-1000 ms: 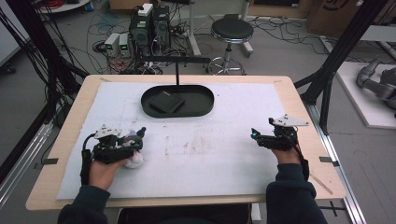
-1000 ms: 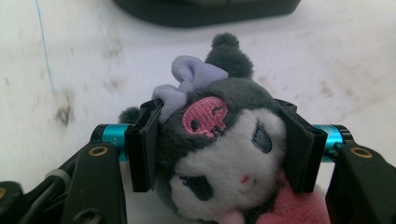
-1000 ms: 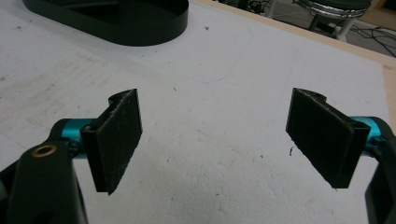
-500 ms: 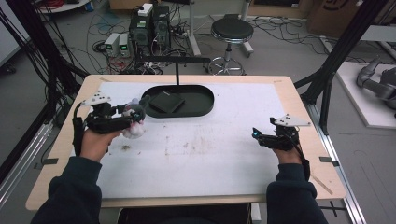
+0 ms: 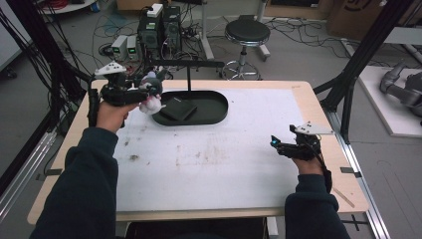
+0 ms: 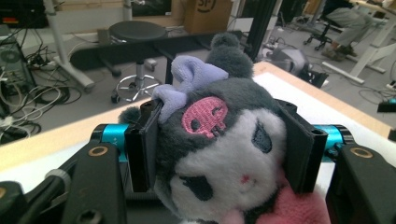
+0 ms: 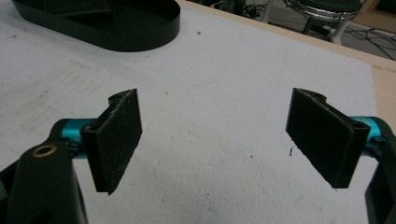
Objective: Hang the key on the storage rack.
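Clamping plush toy (image 6: pixel 219 154) between left tongs (image 5: pixel 149 94) pads.

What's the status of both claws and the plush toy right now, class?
Left claw shut on plush toy, raised beside black tray. Right claw open, empty, over white mat. Nothing in the way.

Grey-white plush toy (image 6: pixel 224 154), lilac bow; black tray (image 5: pixel 219 110).

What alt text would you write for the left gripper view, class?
A grey-and-white plush toy with a lilac bow and pink skull patch is clamped between the black jaws of the left hand-held gripper. Behind it are the table edge and a round stool.
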`<state>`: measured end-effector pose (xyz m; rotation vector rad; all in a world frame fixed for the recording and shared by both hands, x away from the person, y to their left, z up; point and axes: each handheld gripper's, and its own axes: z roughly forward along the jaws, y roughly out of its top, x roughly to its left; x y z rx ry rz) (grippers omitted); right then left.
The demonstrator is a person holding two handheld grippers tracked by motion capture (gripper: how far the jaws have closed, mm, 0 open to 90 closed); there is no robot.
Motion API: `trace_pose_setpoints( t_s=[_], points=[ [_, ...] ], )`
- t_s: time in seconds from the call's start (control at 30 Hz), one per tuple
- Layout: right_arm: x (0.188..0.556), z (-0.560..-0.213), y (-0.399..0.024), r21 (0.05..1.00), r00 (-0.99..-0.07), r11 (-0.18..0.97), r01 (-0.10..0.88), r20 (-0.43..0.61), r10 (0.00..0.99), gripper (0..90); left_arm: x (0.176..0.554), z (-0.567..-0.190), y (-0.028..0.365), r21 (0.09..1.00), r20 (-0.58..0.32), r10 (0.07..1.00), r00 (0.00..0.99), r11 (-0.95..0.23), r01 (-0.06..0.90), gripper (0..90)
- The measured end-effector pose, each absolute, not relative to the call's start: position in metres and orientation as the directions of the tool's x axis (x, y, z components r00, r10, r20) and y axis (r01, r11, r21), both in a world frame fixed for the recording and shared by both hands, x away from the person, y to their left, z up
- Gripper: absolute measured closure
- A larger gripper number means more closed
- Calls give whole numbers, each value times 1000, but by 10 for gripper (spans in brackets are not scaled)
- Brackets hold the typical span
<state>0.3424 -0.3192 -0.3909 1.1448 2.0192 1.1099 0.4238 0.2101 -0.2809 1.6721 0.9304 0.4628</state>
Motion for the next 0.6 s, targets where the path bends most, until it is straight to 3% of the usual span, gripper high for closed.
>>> trace_pose_setpoints(
  t_s=[0.6],
  points=[
    [342,-391,-326,867,-469,280,412,-62,881,186,494,-286,219,930,-239,787,569,16,368,391]
  ],
)
